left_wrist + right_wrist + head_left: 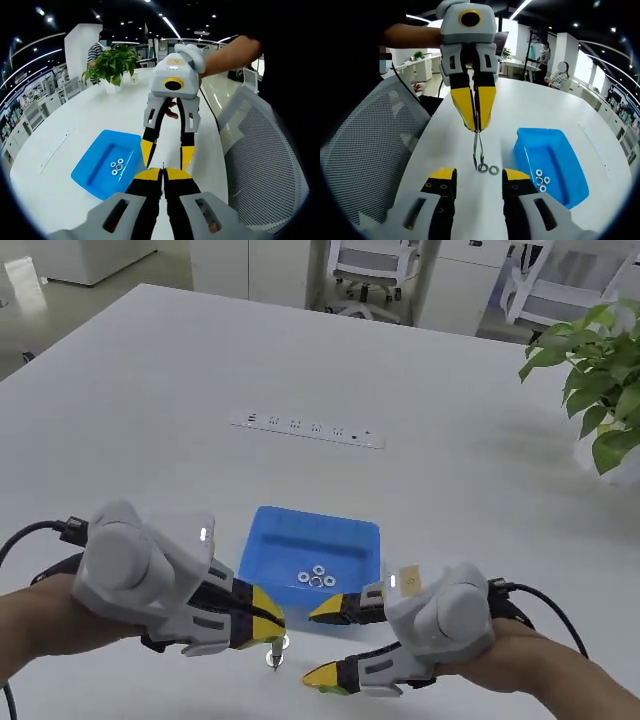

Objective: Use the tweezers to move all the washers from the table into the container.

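Blue container [310,514] holds 4 washers [318,577] — 2 lie outside.

We can read no text, brand or number anywhere in our three views — the marks on the power strip [307,429] are too small to make out, and the pale sticker [409,580] on the right gripper [314,644] is blurred.
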Demonstrator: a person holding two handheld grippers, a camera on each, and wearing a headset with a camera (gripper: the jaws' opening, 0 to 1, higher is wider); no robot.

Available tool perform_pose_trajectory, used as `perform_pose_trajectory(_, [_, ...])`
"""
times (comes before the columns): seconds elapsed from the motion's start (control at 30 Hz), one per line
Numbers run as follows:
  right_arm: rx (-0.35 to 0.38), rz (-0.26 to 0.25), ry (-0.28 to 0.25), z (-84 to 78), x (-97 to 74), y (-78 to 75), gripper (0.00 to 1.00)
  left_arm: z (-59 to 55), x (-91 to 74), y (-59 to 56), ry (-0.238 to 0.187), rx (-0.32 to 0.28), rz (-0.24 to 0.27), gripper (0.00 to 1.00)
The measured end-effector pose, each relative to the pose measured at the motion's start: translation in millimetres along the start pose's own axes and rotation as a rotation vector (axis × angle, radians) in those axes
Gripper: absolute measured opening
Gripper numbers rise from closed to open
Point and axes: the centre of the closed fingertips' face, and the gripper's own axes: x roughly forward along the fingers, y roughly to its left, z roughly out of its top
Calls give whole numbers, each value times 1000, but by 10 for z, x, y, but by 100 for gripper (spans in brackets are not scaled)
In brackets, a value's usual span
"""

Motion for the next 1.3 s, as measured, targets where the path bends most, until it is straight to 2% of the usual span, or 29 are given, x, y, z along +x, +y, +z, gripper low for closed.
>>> perform_pose_trajectory(0.3, [-45, 42, 15, 27, 167, 21, 26, -1, -7, -3, 1, 5, -7, 5])
perform_pose_trajectory(0.73, [-81, 90, 28, 77, 303, 41, 15, -3, -16, -6, 7, 10, -18, 5])
perform_pose_trajectory(0.9, [-93, 86, 33, 67, 338, 21, 11, -12, -14, -2, 10, 13, -23, 5])
perform_pose_trajectory(1.3, [-88, 94, 38, 51, 390, 35, 10, -35, -20, 11, 19, 12, -25, 5])
